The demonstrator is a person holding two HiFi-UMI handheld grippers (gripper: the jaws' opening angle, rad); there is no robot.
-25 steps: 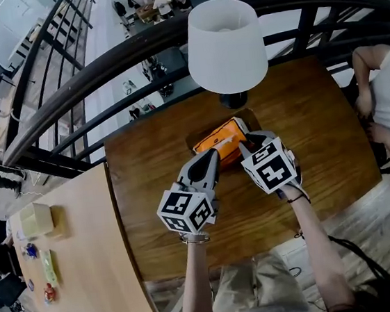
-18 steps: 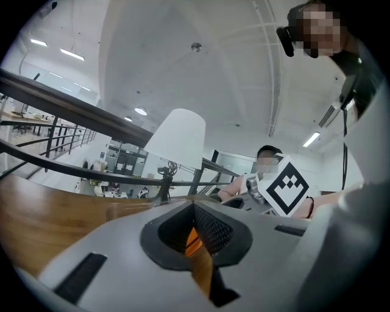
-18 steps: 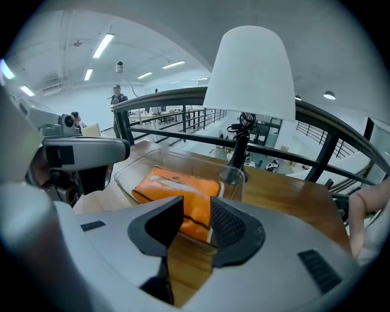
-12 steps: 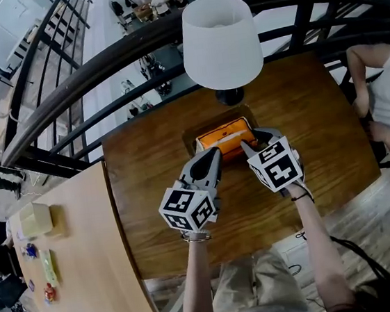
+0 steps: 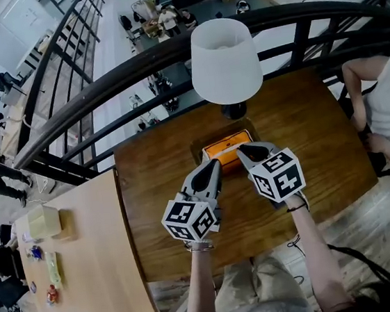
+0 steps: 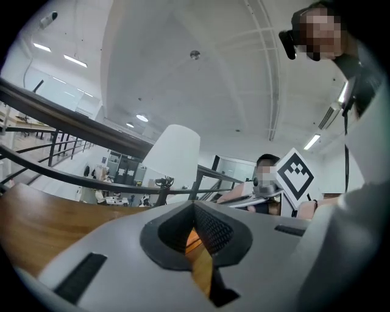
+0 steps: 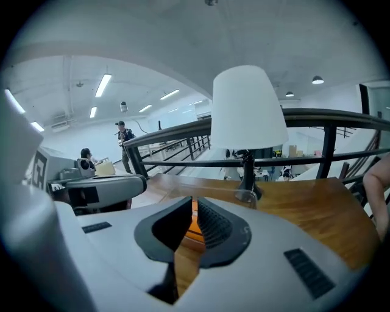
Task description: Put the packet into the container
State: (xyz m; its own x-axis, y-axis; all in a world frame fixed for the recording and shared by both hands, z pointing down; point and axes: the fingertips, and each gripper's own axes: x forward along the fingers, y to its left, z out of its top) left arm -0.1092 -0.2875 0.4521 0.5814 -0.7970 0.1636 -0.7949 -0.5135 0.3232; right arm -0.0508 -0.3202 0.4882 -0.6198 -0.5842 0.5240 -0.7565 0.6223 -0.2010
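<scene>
An orange packet (image 5: 225,146) lies inside a clear container (image 5: 195,149) on the dark wooden table, just in front of the lamp. My left gripper (image 5: 213,165) points at the container's near left corner with its jaws together and nothing in them. My right gripper (image 5: 241,153) hovers at the container's near right edge; its jaws are closing, a thin slit remains, and nothing is between them. In the right gripper view the packet (image 7: 194,228) shows orange through the slit and the container's clear rim (image 7: 256,195) lies just ahead. The left gripper view catches a sliver of the packet (image 6: 191,239).
A white-shaded lamp (image 5: 225,50) stands right behind the container. A black railing (image 5: 134,54) runs along the table's far side. A seated person (image 5: 385,102) is at the right end. A lighter table (image 5: 75,270) with small items adjoins on the left.
The packet, tilted against the right gripper a second ago, now lies flat in the container. The right gripper has let it go and drawn back slightly; the left gripper stays close by.
</scene>
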